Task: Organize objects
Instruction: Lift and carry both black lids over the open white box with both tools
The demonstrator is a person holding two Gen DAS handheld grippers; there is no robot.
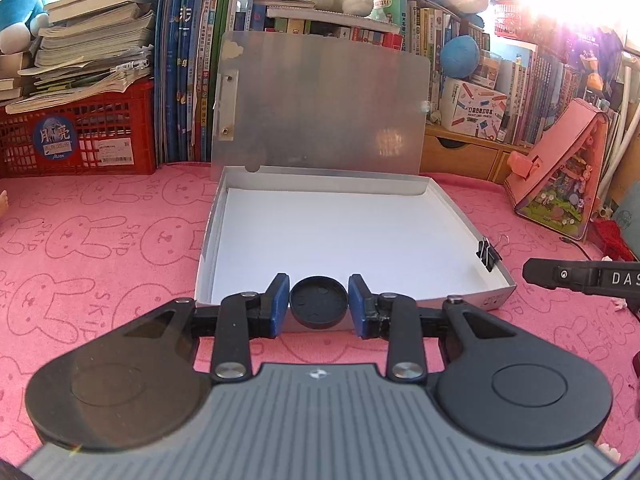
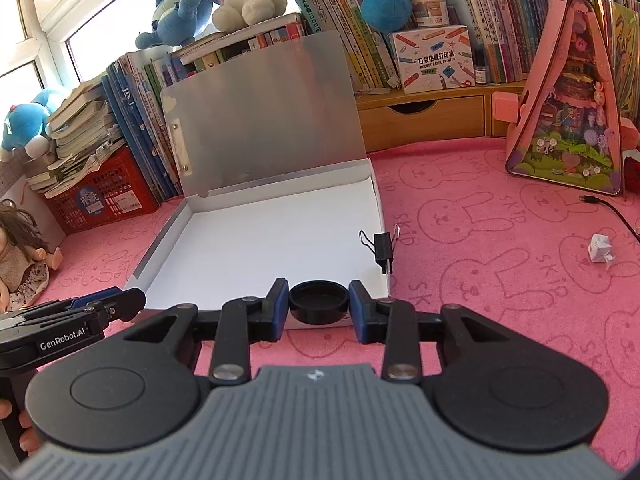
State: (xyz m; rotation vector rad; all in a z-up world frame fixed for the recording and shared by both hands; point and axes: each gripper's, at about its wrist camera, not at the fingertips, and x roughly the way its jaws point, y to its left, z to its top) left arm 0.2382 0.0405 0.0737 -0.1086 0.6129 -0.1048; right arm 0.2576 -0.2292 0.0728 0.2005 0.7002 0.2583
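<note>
The pink cloth (image 2: 500, 240) on the table has bunnies and the word "SKIP" all over it. The left tongs (image 2: 108, 308) say "GenRobot.AI" in white letters. The right tongs (image 1: 580, 278) show "DAS" at the picture's edge. A white box (image 2: 434, 58) on the wooden shelf at the back edge says "POCKET LABEL PRINTER". The red crate (image 1: 80, 136) in the back left corner has a round blue sticker that says "Moon".

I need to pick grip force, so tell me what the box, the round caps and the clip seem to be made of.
Box: likely cardboard, matte white inside; thin folded walls, silvery lid.
Left gripper cap: probably hard plastic, matte black; moulded rim and round marks inside.
Right gripper cap: looks the same, a smooth black rim.
Clip: likely black painted metal with thin wire handles.
</note>
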